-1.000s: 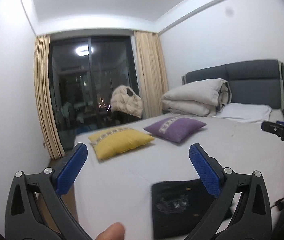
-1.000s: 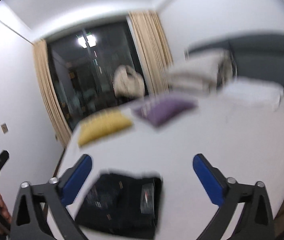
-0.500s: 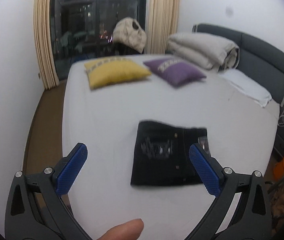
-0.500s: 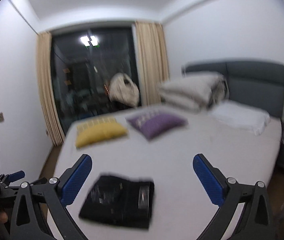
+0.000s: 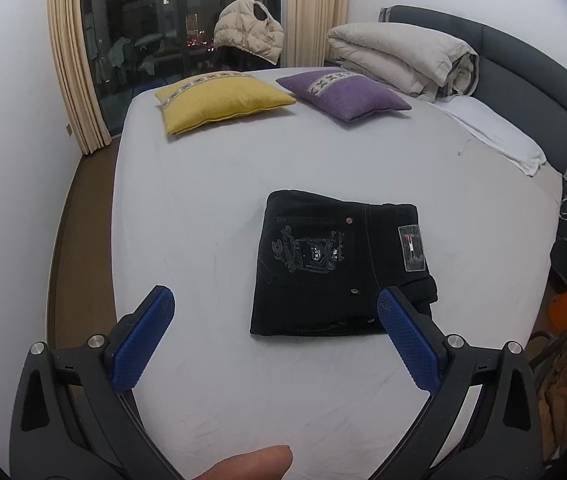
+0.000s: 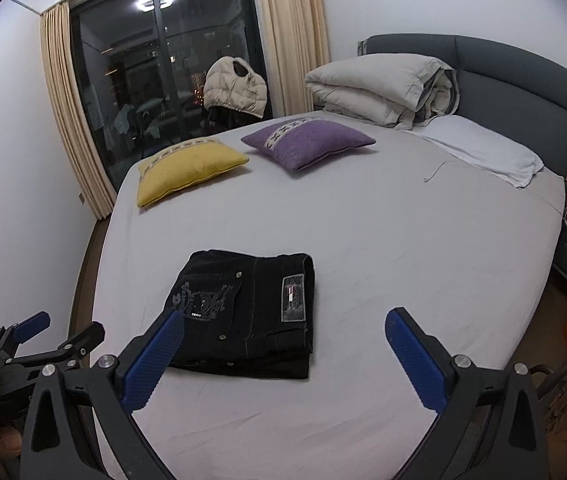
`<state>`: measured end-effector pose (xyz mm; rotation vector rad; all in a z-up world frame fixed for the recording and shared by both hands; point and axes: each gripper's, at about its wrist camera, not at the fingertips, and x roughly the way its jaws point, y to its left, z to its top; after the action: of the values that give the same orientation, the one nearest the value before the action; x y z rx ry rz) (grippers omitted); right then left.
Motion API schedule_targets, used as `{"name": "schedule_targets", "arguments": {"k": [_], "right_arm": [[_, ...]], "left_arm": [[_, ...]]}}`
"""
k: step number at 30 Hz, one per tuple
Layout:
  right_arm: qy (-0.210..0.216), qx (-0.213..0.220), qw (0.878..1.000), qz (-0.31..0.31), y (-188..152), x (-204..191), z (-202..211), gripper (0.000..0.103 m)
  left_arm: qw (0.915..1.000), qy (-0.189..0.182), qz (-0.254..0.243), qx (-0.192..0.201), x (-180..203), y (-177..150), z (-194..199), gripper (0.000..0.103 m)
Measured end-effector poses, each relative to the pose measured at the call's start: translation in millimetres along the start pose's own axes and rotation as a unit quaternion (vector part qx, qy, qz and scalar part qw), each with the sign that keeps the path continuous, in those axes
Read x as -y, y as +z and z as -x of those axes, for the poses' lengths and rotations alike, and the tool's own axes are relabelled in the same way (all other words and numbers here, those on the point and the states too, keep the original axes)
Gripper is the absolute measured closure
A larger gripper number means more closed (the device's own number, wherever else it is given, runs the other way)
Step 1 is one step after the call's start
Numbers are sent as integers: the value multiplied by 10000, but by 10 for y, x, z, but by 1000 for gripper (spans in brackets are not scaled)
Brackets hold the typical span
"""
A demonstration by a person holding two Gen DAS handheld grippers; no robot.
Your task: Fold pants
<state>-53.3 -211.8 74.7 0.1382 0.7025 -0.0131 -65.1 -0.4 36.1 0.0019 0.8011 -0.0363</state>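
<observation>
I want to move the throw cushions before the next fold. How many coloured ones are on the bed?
2. The yellow cushion lies at the far left of the bed, near the window; the purple cushion lies just right of it, in front of the folded duvet. None seems hidden.

Both wrist views above bed [image 5: 203, 208] foot, facing headboard [image 6: 523, 76], sharing pants [image 5: 335, 264].

On the folded black pants [image 5: 335, 264] in front of me, the grey back-pocket embroidery shows large letters that look like "DJ". The waistband patch [image 5: 412, 249] print is too small to read.
</observation>
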Motion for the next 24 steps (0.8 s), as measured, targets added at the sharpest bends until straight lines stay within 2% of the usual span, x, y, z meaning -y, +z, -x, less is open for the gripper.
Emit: {"name": "schedule_targets", "arguments": {"k": [24], "right_arm": [[77,-277,9995,110,-77,-108,-253,0]], "left_arm": [[9995,11,90,-316,-34,-14,-296,0]]}}
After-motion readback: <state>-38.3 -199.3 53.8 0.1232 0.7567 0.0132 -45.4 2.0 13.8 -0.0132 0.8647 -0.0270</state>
